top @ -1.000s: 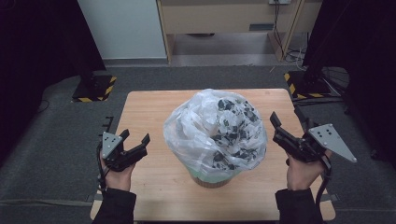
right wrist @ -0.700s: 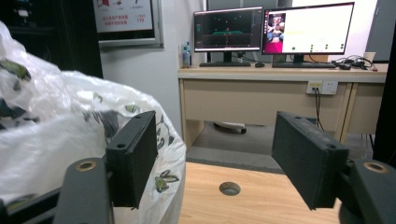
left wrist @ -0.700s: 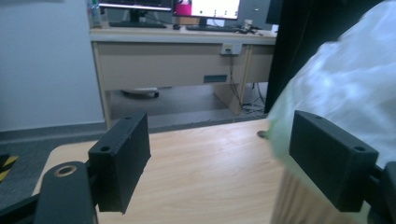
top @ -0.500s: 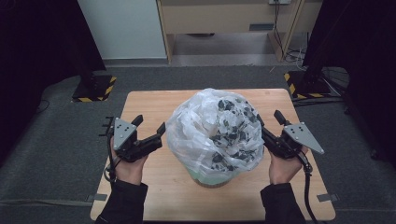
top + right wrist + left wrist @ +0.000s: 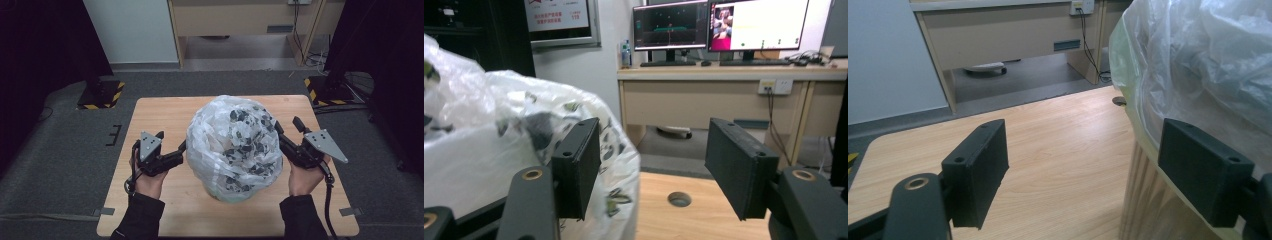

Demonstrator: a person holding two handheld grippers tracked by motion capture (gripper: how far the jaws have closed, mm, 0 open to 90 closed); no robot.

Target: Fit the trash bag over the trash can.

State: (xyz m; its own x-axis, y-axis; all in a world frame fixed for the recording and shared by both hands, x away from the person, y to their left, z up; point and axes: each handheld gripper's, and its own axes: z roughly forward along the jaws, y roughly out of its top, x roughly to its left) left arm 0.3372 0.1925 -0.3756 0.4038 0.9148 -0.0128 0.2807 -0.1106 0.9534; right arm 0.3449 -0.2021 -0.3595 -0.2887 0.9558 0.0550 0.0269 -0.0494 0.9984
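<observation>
High view: plastic bag (image 5: 234,145) over bin on bench (image 5: 160,112), between left gripper (image 5: 183,148) and right gripper (image 5: 286,131). Both open, nothing pinched; right just narrowing. Best to pinch film only, both sides evenly, then lift straight.

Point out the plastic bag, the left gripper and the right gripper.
plastic bag (image 5: 232,140): high view, middle of its crumpled top.
left gripper (image 5: 172,149): high view, between its fingertips.
right gripper (image 5: 286,127): high view, between its fingertips.
</observation>
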